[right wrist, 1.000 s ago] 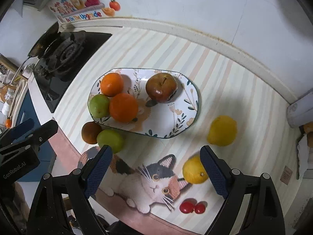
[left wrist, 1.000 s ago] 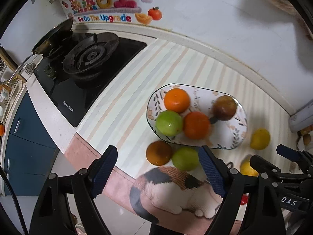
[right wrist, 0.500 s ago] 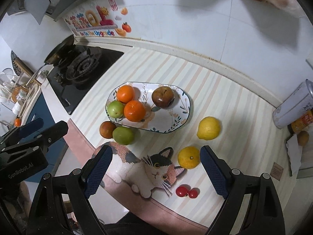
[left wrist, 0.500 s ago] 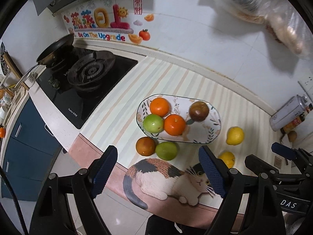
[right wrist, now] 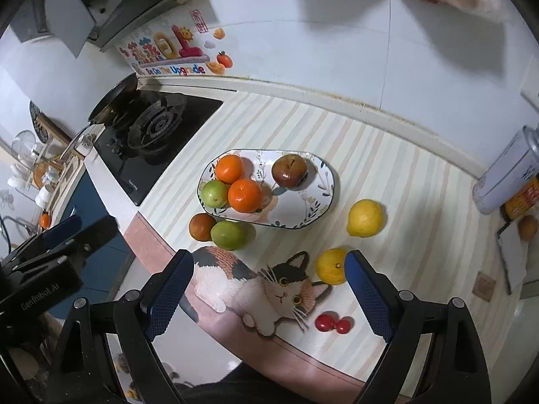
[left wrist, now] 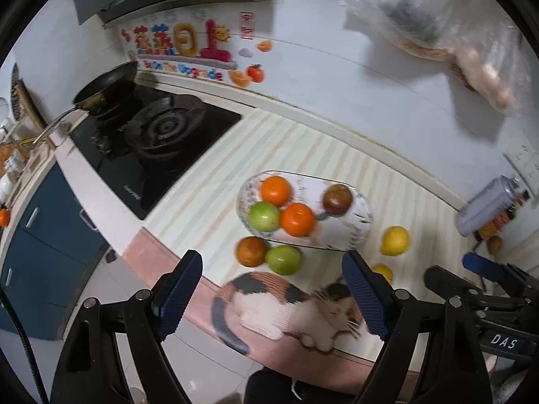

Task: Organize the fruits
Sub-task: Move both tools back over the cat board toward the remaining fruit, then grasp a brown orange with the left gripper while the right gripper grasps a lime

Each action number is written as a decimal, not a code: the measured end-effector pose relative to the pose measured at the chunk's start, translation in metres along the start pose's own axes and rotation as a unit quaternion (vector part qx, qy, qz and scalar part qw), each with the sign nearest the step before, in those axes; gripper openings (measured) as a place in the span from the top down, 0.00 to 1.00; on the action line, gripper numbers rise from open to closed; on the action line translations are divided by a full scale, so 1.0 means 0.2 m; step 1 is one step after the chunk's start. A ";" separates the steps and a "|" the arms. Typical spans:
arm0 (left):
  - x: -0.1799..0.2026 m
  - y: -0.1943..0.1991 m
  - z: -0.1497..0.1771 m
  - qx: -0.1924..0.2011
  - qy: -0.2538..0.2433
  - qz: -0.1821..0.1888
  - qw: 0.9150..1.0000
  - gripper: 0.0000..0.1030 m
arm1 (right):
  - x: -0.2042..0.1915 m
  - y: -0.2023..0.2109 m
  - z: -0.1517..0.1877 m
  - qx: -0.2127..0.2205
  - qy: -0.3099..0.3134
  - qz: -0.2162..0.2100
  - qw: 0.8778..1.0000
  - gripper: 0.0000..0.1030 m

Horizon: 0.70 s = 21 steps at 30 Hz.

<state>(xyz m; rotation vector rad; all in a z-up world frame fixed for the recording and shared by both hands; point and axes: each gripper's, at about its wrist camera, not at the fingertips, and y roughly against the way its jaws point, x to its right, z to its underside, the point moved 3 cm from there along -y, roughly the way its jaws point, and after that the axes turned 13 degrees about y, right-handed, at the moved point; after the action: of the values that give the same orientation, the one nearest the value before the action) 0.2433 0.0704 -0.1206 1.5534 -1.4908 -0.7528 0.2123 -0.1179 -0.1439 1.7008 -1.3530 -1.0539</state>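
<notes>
An oval patterned plate [right wrist: 305, 215] [left wrist: 358, 232] on the striped counter holds two oranges [right wrist: 245, 195], a green fruit [right wrist: 214, 193] and a dark red apple [right wrist: 289, 170]. In front of it lie a brown-orange fruit [right wrist: 201, 227] and a green fruit [right wrist: 228, 235]. Two lemons [right wrist: 365, 218] [right wrist: 331, 266] and two cherry tomatoes [right wrist: 333, 324] lie to the right. My left gripper [left wrist: 274, 298] and right gripper [right wrist: 267, 294] are open and empty, held high above the counter's front edge.
A gas stove [right wrist: 151, 134] with a pan [left wrist: 104, 89] stands at the left. A metal can [right wrist: 505, 178] and jars stand at the right. A cat picture [right wrist: 259, 286] marks the counter front. A plastic bag [left wrist: 454, 27] hangs on the wall.
Both grippers have pulled up and back from the counter, so the plate and fruits look smaller. No fruit has moved.
</notes>
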 end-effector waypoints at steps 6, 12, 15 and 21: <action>-0.20 -0.21 -0.05 0.016 0.007 -0.096 0.995 0.00 | -0.05 -0.53 0.02 -0.058 -0.059 -0.082 0.993 0.10; -0.42 -0.50 -0.05 -0.029 0.033 -0.141 0.989 0.00 | -0.12 -1.06 0.05 -0.111 -0.111 -0.118 0.981 0.11; -0.49 -0.62 -0.04 -0.060 0.046 -0.143 0.987 0.00 | -0.16 -1.23 0.04 -0.116 -0.130 -0.131 0.976 0.15; -0.53 -0.81 -0.04 -0.112 0.067 -0.112 0.985 0.00 | -0.22 -1.34 0.04 -0.119 -0.111 -0.123 0.979 0.36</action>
<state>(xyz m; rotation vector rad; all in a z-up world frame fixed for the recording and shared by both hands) 0.3166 0.1680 -0.2721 1.5808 -1.1058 -0.8930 0.3070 -0.0224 -0.3804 1.6350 -1.1118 -1.5214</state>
